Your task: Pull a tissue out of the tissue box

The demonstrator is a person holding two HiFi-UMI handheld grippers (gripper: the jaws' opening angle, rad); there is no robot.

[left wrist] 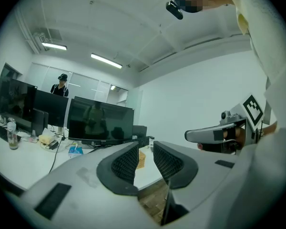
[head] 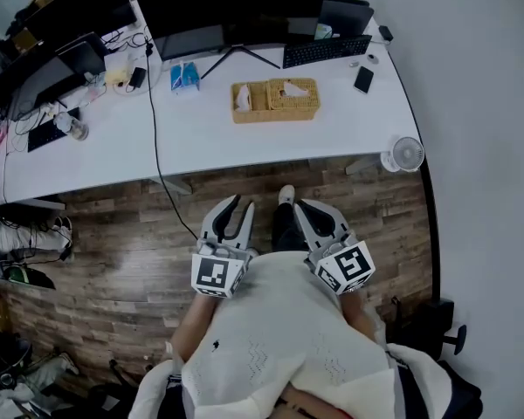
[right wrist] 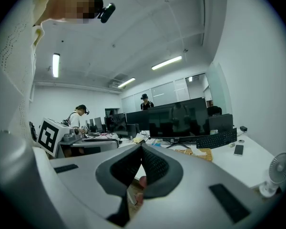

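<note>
The woven tissue box (head: 293,97) sits on the white desk (head: 201,138), with a white tissue (head: 293,87) poking from its top. It shows small between the left jaws as the tissue box (left wrist: 141,159) and to the right of the right jaws as the tissue box (right wrist: 201,152). Both grippers are held close to the person's chest, over the wooden floor and well short of the desk. My left gripper (head: 234,215) has a clear gap between its pads and holds nothing. My right gripper (head: 314,216) has its pads meeting at the tips, empty.
A monitor (head: 227,7), keyboard (head: 327,51), phone (head: 363,78) and blue pack (head: 184,76) share the desk. A cable (head: 155,129) hangs off its front edge. A small fan (head: 405,154) stands at the right end. Other people work at further desks (right wrist: 81,116).
</note>
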